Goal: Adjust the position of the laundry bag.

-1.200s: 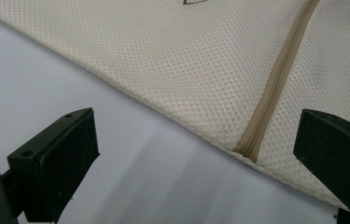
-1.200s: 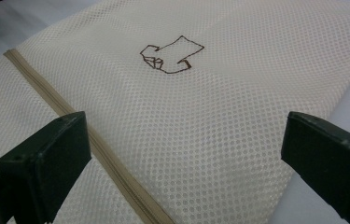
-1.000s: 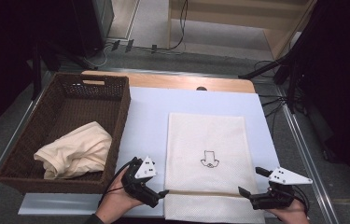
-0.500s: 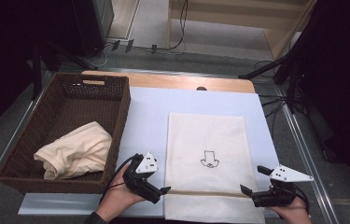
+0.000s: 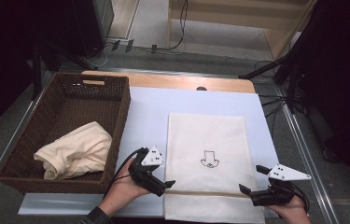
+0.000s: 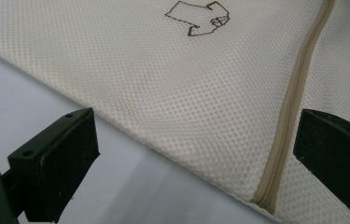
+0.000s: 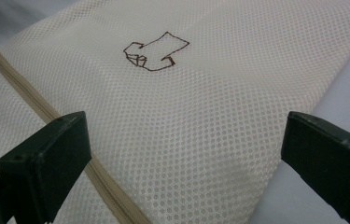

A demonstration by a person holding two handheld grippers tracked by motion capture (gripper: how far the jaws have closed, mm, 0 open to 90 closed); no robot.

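1 mesh laundry bag [image 5: 207,161] lies flat on the table's pale mat [image 5: 149,112], w/ 1 tan zipper [image 5: 205,192] near its front edge. 2 grippers: left gripper [image 5: 169,184] at the bag's left edge, jaws spread; right gripper [image 5: 243,189] at its right edge, jaws spread. 1 wicker basket [image 5: 116,121] at left holds 1 cream cloth [image 5: 74,149].

Left side: the wicker basket [image 5: 116,116] walls you off; its near rim sits just beside your left gripper [image 5: 165,185].
Between your grippers: only the flat mesh bag [image 5: 205,140] and its zipper [image 5: 210,192] lie there, so you can pass low across to the right gripper [image 5: 245,191].
Far side: bare blue mat [image 5: 149,112] beyond the bag gives you open reach.
Right side: a narrow strip of mat, then the table's metal rail [image 5: 303,140].
Basket interior: the bundled cloth [image 5: 74,149] fills your near end; the far end is open.
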